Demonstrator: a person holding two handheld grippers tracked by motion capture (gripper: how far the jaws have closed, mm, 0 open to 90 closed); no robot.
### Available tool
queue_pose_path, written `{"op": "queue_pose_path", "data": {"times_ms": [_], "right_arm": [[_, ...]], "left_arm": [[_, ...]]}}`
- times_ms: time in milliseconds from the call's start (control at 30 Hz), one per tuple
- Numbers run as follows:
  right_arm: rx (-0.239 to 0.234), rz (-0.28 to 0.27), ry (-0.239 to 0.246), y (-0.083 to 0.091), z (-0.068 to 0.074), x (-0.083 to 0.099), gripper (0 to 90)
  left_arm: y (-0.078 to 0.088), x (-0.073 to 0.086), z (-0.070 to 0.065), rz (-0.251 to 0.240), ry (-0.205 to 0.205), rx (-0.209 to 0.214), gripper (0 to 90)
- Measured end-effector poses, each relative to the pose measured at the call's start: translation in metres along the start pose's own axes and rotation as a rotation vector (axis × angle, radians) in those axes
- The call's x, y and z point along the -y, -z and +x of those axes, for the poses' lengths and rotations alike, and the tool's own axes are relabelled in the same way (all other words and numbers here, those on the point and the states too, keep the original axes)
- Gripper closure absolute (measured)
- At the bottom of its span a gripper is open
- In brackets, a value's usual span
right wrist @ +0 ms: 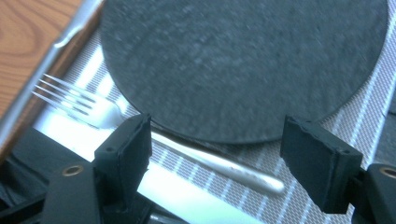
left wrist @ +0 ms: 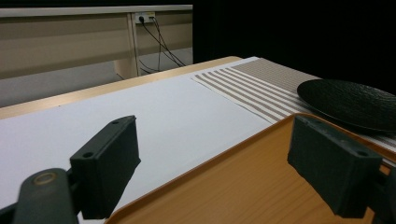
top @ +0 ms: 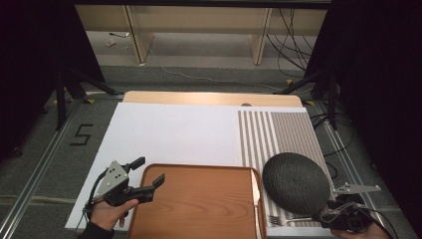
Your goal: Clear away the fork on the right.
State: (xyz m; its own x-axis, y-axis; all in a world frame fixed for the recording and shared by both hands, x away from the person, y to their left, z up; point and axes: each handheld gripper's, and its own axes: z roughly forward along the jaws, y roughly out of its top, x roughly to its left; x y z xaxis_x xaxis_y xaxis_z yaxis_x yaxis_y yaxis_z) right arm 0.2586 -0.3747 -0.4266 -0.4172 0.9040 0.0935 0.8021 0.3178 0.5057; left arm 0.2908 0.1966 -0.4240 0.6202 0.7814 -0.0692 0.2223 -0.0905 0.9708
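Hovering low, right gripper [right wrist: 217, 154] jaws wide over fork [right wrist: 140, 133].

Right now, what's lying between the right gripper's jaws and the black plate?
In the right gripper view, a fork lies on the striped placemat between the open right gripper and the black plate, its handle along the plate's near rim.

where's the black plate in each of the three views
high view: black plate lower right, on the striped placemat, right of the wooden tray.
left gripper view: at the right edge, beyond the tray's far corner.
right gripper view: across the upper part, above the fork.
Shared landmark: the striped placemat.
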Motion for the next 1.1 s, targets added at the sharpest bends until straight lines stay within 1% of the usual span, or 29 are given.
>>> {"op": "queue_pose_path", "data": {"times_ms": [167,300,367,500,600,667,767,833,900,1000,1100], "right_arm": [[-0.007,0.044,-0.011,-0.004,-0.005,0.006,26.5],[-0.013,0.074,-0.012,-0.008,-0.006,0.006,26.7],[-0.009,0.093,-0.005,-0.010,-0.006,0.007,26.7],[-0.006,0.134,-0.008,-0.018,-0.008,0.007,26.7],[-0.016,0.142,-0.001,-0.022,-0.008,0.007,26.8],[-0.023,0.155,0.011,-0.025,-0.007,0.006,26.6],[-0.028,0.156,0.034,-0.028,-0.006,0.004,27.2],[-0.034,0.169,0.046,-0.029,-0.003,0.004,29.8],[-0.036,0.184,0.076,-0.030,-0.001,0.005,31.8],[-0.041,0.198,0.090,-0.029,0.003,0.005,34.5],[-0.026,0.212,0.110,-0.028,0.006,0.005,39.4]], "left_arm": [[0.001,0.000,0.000,0.000,-0.003,0.001,15.9],[0.000,0.000,0.000,0.001,-0.005,0.001,15.9],[0.000,0.000,0.000,0.003,-0.005,0.001,15.9],[-0.001,0.000,-0.001,0.003,-0.007,0.003,15.9],[-0.001,0.000,-0.001,0.004,-0.007,0.004,15.9],[-0.001,0.000,-0.001,0.003,-0.007,0.004,15.9],[-0.001,0.000,-0.001,0.004,-0.008,0.005,15.9],[-0.001,0.000,-0.001,0.004,-0.009,0.006,15.9],[-0.001,0.000,-0.002,0.003,-0.008,0.006,15.9],[-0.001,0.000,-0.002,0.004,-0.008,0.006,15.9],[-0.001,0.000,-0.002,0.003,-0.009,0.007,15.9]]}}
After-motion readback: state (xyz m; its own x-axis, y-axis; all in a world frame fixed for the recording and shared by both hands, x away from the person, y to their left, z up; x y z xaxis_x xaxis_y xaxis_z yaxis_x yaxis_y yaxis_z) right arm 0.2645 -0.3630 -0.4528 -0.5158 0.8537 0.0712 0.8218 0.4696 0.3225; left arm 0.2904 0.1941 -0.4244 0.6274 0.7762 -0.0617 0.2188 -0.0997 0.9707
